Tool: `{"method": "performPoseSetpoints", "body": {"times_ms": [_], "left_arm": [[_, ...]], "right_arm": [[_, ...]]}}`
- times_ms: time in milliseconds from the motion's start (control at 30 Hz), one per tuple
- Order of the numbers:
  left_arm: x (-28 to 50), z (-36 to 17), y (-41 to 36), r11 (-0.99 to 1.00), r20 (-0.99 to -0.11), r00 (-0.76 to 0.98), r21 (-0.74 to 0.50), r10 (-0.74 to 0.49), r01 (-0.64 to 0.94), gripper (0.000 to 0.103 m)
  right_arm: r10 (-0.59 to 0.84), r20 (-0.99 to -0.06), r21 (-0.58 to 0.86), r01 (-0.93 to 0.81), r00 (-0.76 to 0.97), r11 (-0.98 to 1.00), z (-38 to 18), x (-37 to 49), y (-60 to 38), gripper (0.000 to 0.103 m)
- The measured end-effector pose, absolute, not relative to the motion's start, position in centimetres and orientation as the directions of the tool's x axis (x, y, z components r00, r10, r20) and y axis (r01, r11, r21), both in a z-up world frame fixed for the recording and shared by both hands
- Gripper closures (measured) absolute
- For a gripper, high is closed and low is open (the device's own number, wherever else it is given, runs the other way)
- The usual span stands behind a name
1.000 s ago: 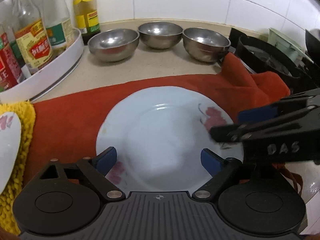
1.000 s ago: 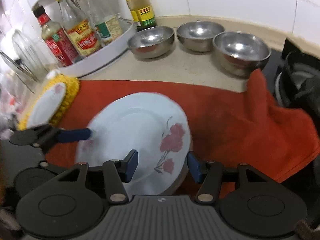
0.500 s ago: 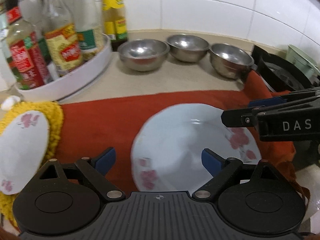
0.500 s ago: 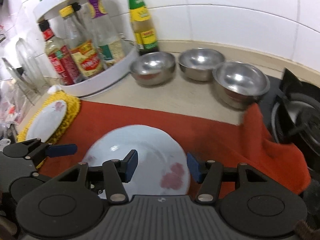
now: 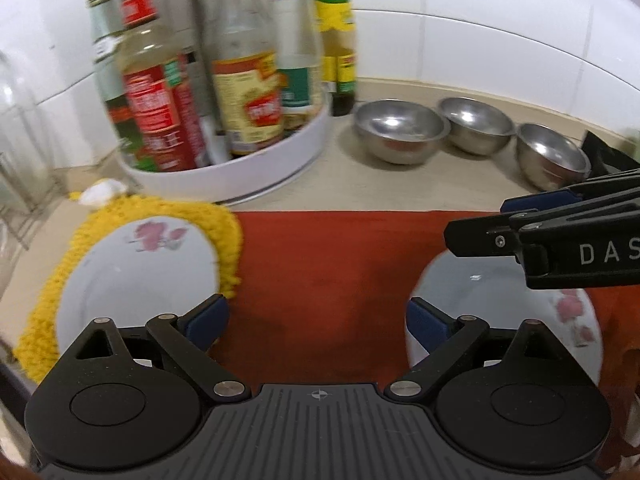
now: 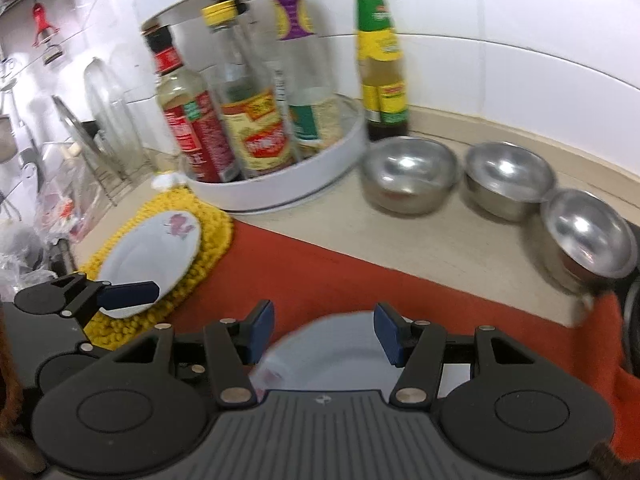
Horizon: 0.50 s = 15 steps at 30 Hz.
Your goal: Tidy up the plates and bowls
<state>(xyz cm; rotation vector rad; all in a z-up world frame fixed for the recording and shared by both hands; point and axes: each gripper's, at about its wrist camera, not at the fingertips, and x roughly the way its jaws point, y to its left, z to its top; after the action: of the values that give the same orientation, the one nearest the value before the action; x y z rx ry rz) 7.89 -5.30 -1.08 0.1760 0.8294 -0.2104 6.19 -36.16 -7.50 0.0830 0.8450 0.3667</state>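
- Two flowered plates are out: one (image 5: 136, 268) lies on the yellow knitted mat (image 5: 224, 228) at the near left, the other (image 5: 500, 320) on the red cloth (image 5: 328, 264) at the near right.
- Three steel bowls (image 6: 408, 176) sit in a row on the table (image 6: 460, 236) at the far right, beside the white bottle tray (image 6: 280, 188).
- Your left hand-held gripper (image 5: 318, 316) is spread and empty, between the plates.
- Your right hand-held gripper (image 6: 324, 332) is also spread, holding nothing, above the near-right plate.
- Likely next: take that plate by its rim, pinch squarely, and keep it level.
- Lower it centred onto the left plate; avoid sliding it against the mat.
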Motion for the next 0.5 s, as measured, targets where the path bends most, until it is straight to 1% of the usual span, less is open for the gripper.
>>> {"method": "performPoseSetpoints", "body": {"times_ms": [333,500], "left_arm": [[9.6,-0.8,1.3,0.99,-0.74,0.673,0.081,-0.017,0.115,0.004],[10.6,-1.1,5.6,0.996,-0.745,0.664,0.092,0.057,0.017,0.004]], "right_arm": [[0.415,-0.727,0.21,-0.398,0.548,0.893,-7.7,9.3,-29.4,0.051],[0.439,-0.735,0.211,-0.441,0.517,0.872,-8.3,10.7,-26.3,0.051]]}}
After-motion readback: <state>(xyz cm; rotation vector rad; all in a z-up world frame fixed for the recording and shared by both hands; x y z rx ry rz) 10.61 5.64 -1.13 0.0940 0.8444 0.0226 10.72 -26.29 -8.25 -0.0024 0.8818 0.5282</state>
